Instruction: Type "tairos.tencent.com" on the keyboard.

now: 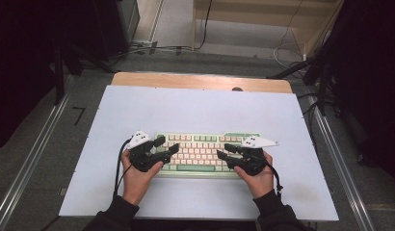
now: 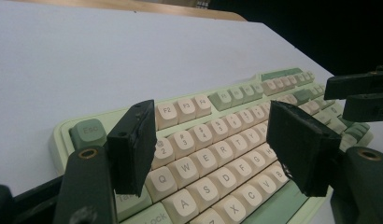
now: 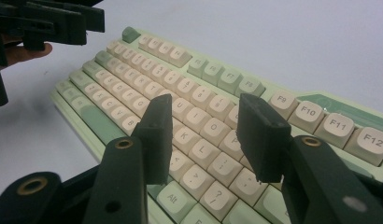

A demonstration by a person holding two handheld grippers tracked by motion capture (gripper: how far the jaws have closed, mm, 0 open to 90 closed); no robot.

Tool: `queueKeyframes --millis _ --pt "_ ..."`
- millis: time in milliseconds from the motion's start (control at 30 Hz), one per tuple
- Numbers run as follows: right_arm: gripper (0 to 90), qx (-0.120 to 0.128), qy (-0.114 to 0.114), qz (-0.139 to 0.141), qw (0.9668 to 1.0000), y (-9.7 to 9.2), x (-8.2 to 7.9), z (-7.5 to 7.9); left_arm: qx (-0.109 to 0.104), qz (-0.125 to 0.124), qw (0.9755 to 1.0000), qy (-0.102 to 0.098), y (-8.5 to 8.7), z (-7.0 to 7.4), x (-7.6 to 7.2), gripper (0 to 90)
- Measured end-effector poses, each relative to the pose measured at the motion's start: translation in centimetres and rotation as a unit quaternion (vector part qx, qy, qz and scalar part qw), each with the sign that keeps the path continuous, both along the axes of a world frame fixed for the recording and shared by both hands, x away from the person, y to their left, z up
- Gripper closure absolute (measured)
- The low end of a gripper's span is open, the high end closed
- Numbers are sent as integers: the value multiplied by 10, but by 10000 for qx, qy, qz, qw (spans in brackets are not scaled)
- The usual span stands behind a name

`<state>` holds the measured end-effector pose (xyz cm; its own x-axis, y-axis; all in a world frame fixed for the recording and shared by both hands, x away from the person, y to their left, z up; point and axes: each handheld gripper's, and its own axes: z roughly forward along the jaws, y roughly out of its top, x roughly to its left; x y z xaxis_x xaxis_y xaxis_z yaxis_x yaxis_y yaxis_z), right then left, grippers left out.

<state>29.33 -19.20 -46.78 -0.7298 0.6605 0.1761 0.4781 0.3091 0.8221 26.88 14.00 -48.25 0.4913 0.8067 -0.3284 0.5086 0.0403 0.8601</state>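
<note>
Probably a lab or recording room: a white-topped table (image 1: 195,113) on grey carpet, metal floor rails (image 1: 34,154) at nine and three o'clock, loose cables (image 1: 152,48) at twelve.

High view: looked forward and down from above the person's side, well back, taking in the whole bench (image 1: 200,110) and the floor beyond.
Left gripper view: sat low and close over the keyboard's (image 2: 213,154) left end, facing along its rows toward the far right.
Right gripper view: sat low and close over the right end, facing left across the keys.
Shared: all three showed the keyboard; each gripper view caught the other hand-held gripper.
</note>
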Motion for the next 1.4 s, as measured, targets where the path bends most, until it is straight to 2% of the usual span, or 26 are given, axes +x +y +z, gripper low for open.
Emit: queueKeyframes --millis 100,200,267,767,1400 --pt "615 -42 -3 43 10000 0 -2 0 -4 -2 10000 0 -1 0 0 334" --pt "791 -153 44 115 9998 0 -6 0 -17 -7 10000 1 0 0 0 334" --pt "875 -233 113 166 9995 1 -8 0 -18 -7 10000 2 1 0 0 335" --pt "875 -665 279 299 9969 11 -5 -12 -9 -11 10000 38 0 -2 0 335" --pt "875 -802 367 295 9957 13 -3 -16 11 -12 10000 55 -1 -3 0 335"
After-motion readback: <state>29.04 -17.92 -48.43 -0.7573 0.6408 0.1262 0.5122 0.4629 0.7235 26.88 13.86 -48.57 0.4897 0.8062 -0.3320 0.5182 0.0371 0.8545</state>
